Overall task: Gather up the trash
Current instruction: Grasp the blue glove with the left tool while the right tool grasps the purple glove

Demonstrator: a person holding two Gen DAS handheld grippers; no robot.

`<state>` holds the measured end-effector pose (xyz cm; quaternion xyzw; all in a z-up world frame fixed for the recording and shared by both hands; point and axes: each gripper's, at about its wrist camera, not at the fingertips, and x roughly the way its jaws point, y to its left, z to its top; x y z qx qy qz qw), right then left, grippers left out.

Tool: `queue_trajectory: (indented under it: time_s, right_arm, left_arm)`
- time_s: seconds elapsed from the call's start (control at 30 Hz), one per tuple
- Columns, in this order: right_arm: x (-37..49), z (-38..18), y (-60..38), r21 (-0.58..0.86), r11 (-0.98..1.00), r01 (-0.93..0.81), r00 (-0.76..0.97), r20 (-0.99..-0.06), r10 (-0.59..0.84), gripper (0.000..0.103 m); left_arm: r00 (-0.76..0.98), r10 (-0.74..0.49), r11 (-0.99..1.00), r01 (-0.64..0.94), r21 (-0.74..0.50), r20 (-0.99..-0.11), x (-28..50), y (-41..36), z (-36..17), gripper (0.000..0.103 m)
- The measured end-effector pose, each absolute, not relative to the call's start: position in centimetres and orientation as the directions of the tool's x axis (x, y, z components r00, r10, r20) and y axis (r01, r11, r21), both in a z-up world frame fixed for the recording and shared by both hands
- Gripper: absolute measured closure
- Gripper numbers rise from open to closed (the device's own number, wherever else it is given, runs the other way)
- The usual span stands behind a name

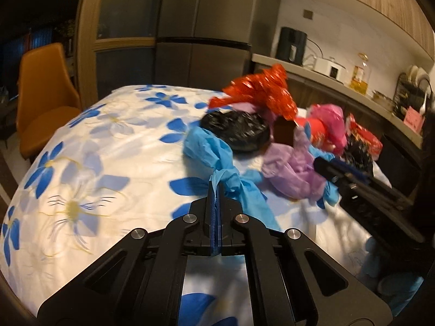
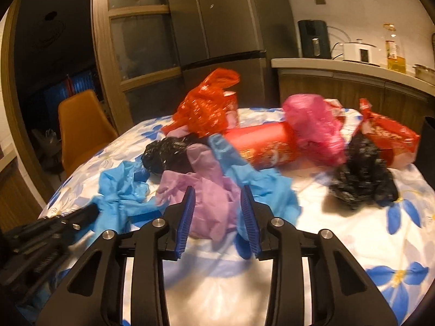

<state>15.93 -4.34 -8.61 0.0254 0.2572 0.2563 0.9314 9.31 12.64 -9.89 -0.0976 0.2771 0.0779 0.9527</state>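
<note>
Left gripper (image 1: 217,190) clamped on blue bag (image 1: 231,182) near table (image 1: 108,141) middle; right gripper (image 2: 217,203) half-open astride purple bag (image 2: 209,203), not pinching; close fully, lift both slowly, avoid dragging cloth

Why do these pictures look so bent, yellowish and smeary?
Both views: a fisheye lens curves the room's edges, and warm indoor light tints everything. Left wrist view: the red bag and black bag are smeared by motion. Right wrist view: the pink bag blurs most, while the near claw stays sharp.
</note>
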Motion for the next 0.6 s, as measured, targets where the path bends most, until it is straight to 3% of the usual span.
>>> queue_trajectory:
  time_s: [0.17, 0.2, 0.23, 0.33, 0.6]
  right_arm:
    - [17.4, -9.8, -3.1, 0.182, 0.866, -0.466, 0.706, -0.513, 0.488, 0.064]
    - [17.6, -9.9, -3.0, 0.186, 0.864, -0.469, 0.696, -0.524, 0.49, 0.071]
    - [17.6, -10.0, -2.9, 0.189, 0.861, -0.473, 0.689, -0.53, 0.495, 0.085]
    - [17.3, -9.7, -3.0, 0.194, 0.847, -0.496, 0.681, -0.519, 0.517, 0.095]
    - [13.9, -7.1, -4.5, 0.244, 0.803, -0.544, 0.672, -0.446, 0.591, 0.1]
  left_arm:
    - [0.847, 0.112, 0.963, -0.221, -0.153, -0.52, 8.6, 13.4, -9.0, 0.103]
    - [0.848, 0.111, 0.963, -0.22, -0.155, -0.518, 8.5, 13.4, -8.8, 0.103]
    - [0.851, 0.11, 0.963, -0.219, -0.157, -0.513, 8.4, 13.5, -8.6, 0.103]
    - [0.858, 0.106, 0.964, -0.214, -0.161, -0.503, 8.2, 13.5, -8.1, 0.103]
    - [0.883, 0.102, 0.968, -0.195, -0.16, -0.458, 7.0, 12.8, -6.0, 0.103]
